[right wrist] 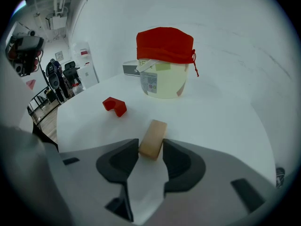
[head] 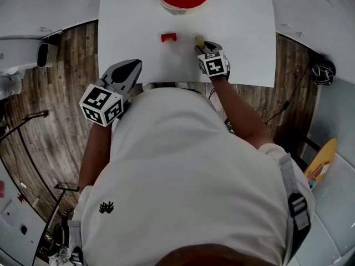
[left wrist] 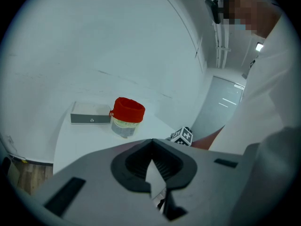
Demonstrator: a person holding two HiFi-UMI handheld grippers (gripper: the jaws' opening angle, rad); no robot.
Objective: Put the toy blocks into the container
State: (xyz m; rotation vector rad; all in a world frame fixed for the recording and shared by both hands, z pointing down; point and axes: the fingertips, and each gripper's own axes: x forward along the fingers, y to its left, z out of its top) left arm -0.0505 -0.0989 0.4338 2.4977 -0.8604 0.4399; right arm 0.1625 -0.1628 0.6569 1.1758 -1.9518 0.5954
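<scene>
Toy blocks: two are still out on the white table [head: 244,32], and several more already lie in the container [right wrist: 164,76], a pale tub with a red fabric rim at the far edge. A tan block [right wrist: 153,138] lies flat on the near right part of the table. A red block [right wrist: 115,106] with a notch sits just to its left and slightly farther away.

The right gripper [right wrist: 151,149] points down at the tan block, and its jaws are closed against the near end, one on each side. The block still rests on the table.

The left gripper [left wrist: 151,142] hangs off the near left edge of the table, its jaws together and empty.

This looks like the pickup of the tan block. The next move likely calls for a firm hold, a straight lift, a carry past the red block to the far side, and a release over the tub's mouth.
</scene>
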